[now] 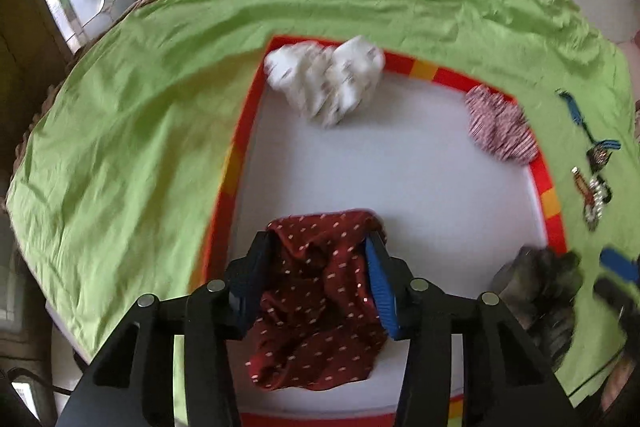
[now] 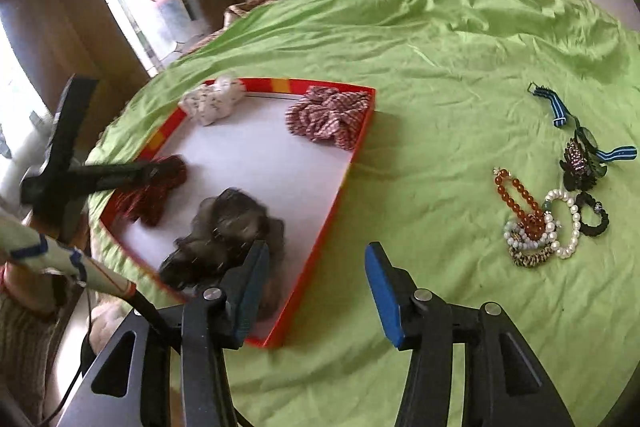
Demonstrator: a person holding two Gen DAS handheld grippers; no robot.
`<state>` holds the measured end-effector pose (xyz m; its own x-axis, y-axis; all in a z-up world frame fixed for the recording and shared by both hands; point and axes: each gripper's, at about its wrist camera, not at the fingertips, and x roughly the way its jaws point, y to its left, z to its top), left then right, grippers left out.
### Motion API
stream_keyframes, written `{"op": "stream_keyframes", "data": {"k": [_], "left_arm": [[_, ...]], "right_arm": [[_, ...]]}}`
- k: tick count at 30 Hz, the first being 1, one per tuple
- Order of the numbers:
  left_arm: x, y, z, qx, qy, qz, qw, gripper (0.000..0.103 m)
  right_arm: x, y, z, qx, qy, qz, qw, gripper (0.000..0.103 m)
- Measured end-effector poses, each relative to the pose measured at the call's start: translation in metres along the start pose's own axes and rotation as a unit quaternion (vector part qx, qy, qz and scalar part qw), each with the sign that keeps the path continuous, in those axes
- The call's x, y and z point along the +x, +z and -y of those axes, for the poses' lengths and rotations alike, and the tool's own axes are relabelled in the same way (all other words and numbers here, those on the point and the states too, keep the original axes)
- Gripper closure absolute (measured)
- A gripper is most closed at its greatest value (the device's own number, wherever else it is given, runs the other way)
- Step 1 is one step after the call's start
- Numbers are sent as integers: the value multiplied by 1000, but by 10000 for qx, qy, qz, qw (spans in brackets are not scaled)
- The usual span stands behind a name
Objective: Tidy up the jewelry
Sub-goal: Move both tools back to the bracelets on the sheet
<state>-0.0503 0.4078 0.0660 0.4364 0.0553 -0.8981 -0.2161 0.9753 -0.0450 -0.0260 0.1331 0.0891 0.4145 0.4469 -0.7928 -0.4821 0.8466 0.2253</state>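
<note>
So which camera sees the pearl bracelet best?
The right wrist view: the pearl bracelet lies sharp and whole on the green sheet. In the left wrist view, the jewelry pile is squeezed at the right edge and blurred, so I can't pick it out.

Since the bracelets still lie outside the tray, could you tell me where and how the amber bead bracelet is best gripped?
Probably at the upper stretch of the amber bead bracelet, coming from above: that end lies alone on the green sheet, while its lower end tangles with the pearl bracelets.

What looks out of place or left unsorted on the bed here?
Four scrunchies sit in the red-rimmed tray, but the bead and pearl bracelets lie in a tangled, overlapping heap on the green sheet, outside the tray. The blue striped strap and a dark hair clip lie loose nearby.
</note>
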Motion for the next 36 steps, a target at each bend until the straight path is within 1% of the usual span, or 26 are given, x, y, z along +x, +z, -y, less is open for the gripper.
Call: {"op": "stream_keyframes", "data": {"k": [2,4,7,8,9,10,11,14,15,19,22,26,29,32,34,36], "left_arm": [[-1,-7,-8,-48,10,-9,10000,59],[-5,-14,-12,-69,-123,26,9999,60],[-9,-22,-14,-55,-217,235,9995,60],[-9,-24,-15,-28,-229,338,9992,60],[-9,-26,-13,6,-245,420,9988,60],[-9,-28,-13,39,-289,512,9983,60],[-8,-29,-12,57,-309,567,9979,60],[-5,-29,-7,130,-257,754,9967,59],[-4,-27,-4,159,-235,789,9965,59],[2,-16,3,122,-253,824,9962,58],[5,-14,8,94,-362,823,9959,58],[3,-14,20,220,-556,731,9955,58],[-7,-17,28,239,-430,779,9957,55],[-18,-19,26,39,-510,762,9958,54],[-31,-23,25,-94,-570,807,9951,53],[-45,-28,25,-208,-532,852,9947,50]], "right_arm": [[7,5,3,114,22,-18,9999,49],[19,11,3,207,78,-86,9997,49],[39,17,2,360,124,-264,9989,49],[45,19,2,416,111,-321,9986,54],[52,21,3,469,72,-388,9981,68],[58,23,4,522,31,-472,9975,76],[66,24,8,628,25,-608,9962,91],[66,23,19,856,250,-623,9941,92],[64,22,20,853,256,-607,9942,92],[58,16,21,845,127,-570,9947,92],[51,11,25,960,105,-553,9938,92],[44,3,38,1110,84,-505,9925,92],[43,4,43,1046,71,-487,9933,92],[32,4,48,1170,101,-275,9927,87],[20,4,53,1262,210,-166,9916,81],[6,1,56,1303,237,-41,9912,72]]}}
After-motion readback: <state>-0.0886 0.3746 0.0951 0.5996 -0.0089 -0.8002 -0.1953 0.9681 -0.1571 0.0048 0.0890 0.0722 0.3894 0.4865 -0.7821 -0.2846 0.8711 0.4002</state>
